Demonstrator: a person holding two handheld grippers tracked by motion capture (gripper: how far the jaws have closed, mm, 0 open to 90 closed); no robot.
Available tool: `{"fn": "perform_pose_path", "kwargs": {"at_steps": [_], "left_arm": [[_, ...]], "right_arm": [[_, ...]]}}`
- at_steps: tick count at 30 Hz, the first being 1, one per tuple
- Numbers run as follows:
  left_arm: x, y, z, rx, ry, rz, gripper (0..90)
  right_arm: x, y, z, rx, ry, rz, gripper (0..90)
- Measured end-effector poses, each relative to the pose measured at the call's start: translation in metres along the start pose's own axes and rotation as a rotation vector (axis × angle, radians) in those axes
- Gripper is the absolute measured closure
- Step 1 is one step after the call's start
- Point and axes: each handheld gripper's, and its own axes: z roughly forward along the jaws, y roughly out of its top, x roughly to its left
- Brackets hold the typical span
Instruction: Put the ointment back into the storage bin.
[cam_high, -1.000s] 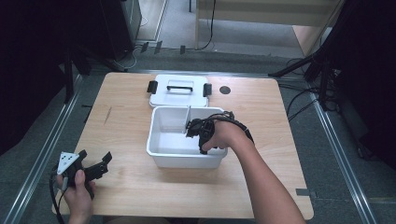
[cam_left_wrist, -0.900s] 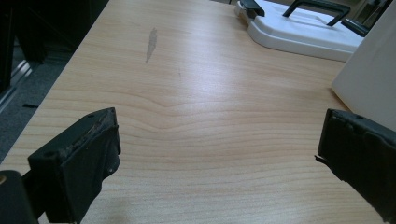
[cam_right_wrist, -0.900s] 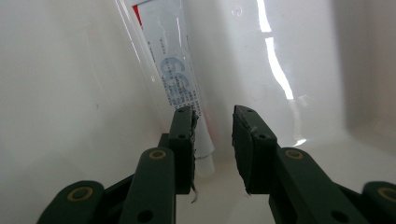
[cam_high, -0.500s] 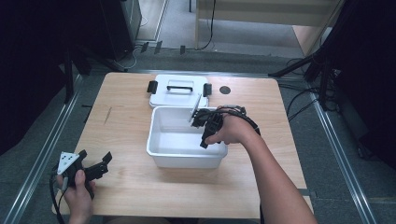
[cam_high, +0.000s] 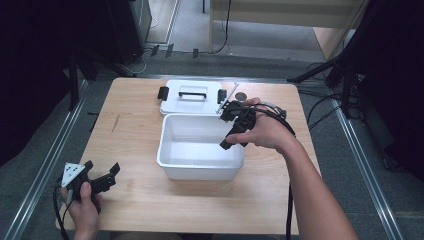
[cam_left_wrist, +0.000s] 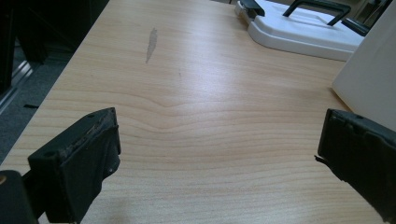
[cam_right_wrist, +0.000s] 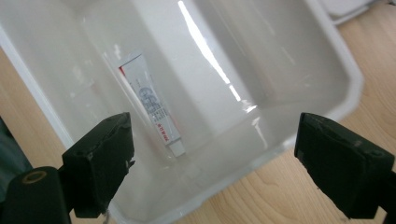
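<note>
Right gripper view: tube (cam_right_wrist: 154, 122) lying loose in white bin (cam_right_wrist: 348, 100); right gripper (cam_right_wrist: 212, 163) just opened wide, empty. Advised: lift straight clear of rim.

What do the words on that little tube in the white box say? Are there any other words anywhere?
Tube in the box: there is grey and red print along it, but it is too blurred to read.
Lid: no words to be seen.
Table: no words, just a grey smudge.
</note>
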Motion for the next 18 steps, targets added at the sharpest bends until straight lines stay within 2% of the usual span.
{"fn": "perform_pose_path", "kwargs": {"at_steps": [2, 4, 12, 16, 18], "left_arm": [[0.0, 0.0, 0.0, 0.0, 0.0, 0.0, 0.0], [0.0, 0.0, 0.0, -0.001, 0.0, 0.0, 0.0], [0.0, 0.0, 0.0, -0.002, 0.003, 0.002, 0.0], [0.0, 0.0, 0.0, 0.0, 0.002, 0.002, 0.0], [0.0, 0.0, 0.0, 0.0, 0.002, 0.001, 0.0]], "right_arm": [[-0.003, -0.005, -0.007, -0.02, -0.009, 0.053, 7.7], [-0.007, -0.011, -0.012, -0.025, -0.004, 0.072, 0.0], [-0.02, -0.038, -0.026, -0.076, -0.082, 0.135, 0.0], [-0.028, -0.054, -0.027, -0.104, -0.105, 0.169, 0.0], [-0.032, -0.063, -0.026, -0.129, -0.101, 0.194, 0.0]]}}
